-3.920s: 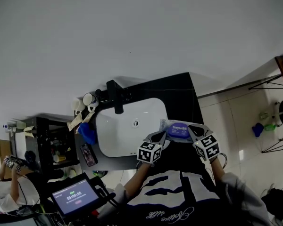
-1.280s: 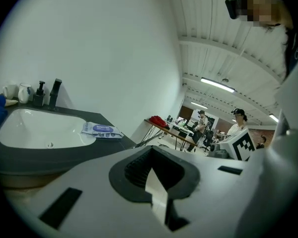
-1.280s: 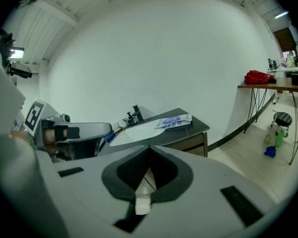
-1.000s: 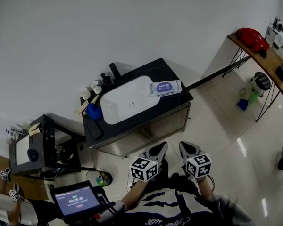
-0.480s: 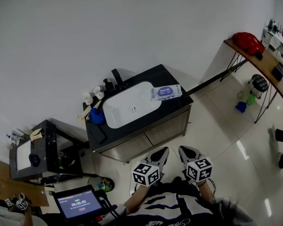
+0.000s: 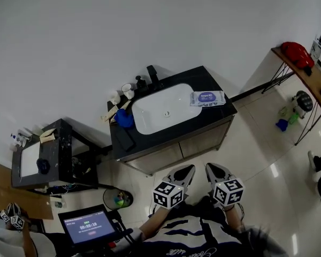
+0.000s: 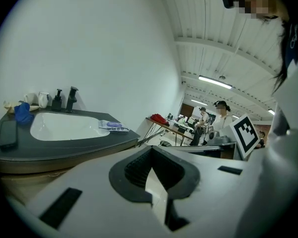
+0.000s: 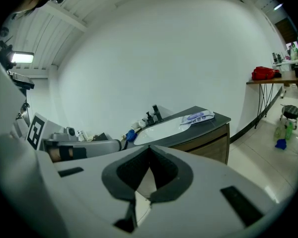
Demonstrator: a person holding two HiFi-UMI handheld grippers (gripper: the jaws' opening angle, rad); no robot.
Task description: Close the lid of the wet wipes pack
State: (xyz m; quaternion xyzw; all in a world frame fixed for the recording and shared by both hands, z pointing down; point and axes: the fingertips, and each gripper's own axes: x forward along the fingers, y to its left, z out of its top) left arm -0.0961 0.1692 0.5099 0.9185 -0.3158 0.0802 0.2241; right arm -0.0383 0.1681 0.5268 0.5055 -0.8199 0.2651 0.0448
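The wet wipes pack (image 6: 207,98), white with a purple label, lies flat on the black counter (image 6: 216,113) to the right of the white basin (image 6: 163,114). It also shows small in the left gripper view (image 7: 113,126) and in the right gripper view (image 8: 197,117); its lid is too small to judge. My left gripper (image 6: 185,171) and right gripper (image 6: 211,169) hang side by side close to my body, well short of the vanity. Both are shut with nothing between them (image 7: 151,151) (image 8: 150,151).
A black faucet (image 6: 152,73), cups (image 6: 127,90), a blue cloth (image 6: 123,118) and a dark flat object (image 6: 128,138) stand around the basin. A black cart (image 6: 48,159) is at the left, a tablet (image 6: 86,225) below it. A wooden table (image 6: 305,71) with a red bag stands at the right.
About four seconds ago both grippers were at the pack on the counter. Since then I have backed away; the vanity now lies farther off and has drifted right in the head view.
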